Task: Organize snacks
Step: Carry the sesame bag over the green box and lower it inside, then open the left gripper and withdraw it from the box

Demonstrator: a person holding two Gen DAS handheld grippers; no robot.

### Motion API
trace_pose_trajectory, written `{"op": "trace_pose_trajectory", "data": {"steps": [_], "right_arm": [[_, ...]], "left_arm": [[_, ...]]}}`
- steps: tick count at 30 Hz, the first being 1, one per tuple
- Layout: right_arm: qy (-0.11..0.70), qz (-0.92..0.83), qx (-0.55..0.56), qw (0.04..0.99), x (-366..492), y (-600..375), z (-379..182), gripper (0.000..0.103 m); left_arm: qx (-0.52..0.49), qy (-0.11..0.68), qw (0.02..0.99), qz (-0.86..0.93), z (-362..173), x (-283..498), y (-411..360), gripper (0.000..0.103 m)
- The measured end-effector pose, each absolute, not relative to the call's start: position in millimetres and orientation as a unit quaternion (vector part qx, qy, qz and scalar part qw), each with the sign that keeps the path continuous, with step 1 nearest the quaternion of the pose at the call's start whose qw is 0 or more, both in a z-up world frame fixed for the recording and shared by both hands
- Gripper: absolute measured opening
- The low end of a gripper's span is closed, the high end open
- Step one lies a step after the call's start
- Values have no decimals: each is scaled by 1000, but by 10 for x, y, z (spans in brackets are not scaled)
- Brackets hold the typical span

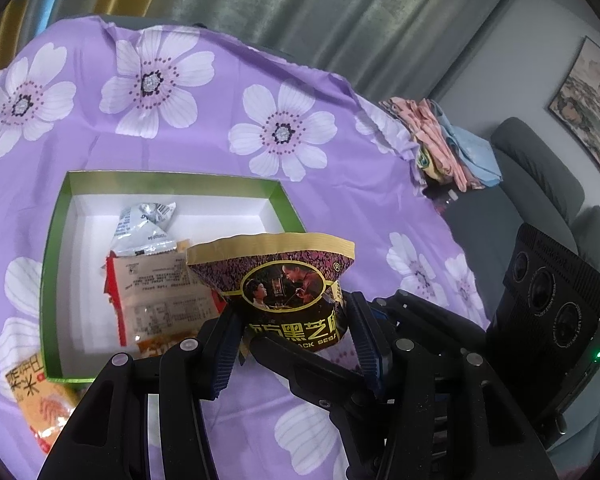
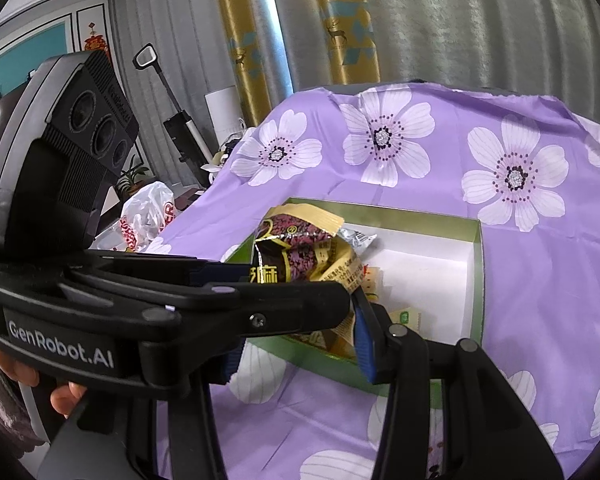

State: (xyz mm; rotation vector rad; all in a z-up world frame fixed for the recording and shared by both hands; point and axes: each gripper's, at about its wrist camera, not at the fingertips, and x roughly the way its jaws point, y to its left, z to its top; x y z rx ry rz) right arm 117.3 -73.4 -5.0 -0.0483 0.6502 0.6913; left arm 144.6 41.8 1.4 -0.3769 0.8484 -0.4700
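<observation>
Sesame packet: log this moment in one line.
held: sesame packet | by: left hand-held gripper | where: near edge of green box | box: other snack packets inside

"genrobot.ai" on the left claw's body; seemingly "black sesa" on the packet.

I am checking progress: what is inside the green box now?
Inside the green box: a silver packet and a white printed packet. The black sesame packet hides anything behind it.

Prob. home living rm: sofa, curtains, framed pic, vacuum.
</observation>
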Motion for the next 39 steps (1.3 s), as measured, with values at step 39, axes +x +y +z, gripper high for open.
{"op": "trace_pose_trajectory", "data": {"steps": [39], "right_arm": [[397,308,-7,865,1858,-634,-575,47]], "left_arm": [[-213,478,828,-200,-585,2045,457,52]]}}
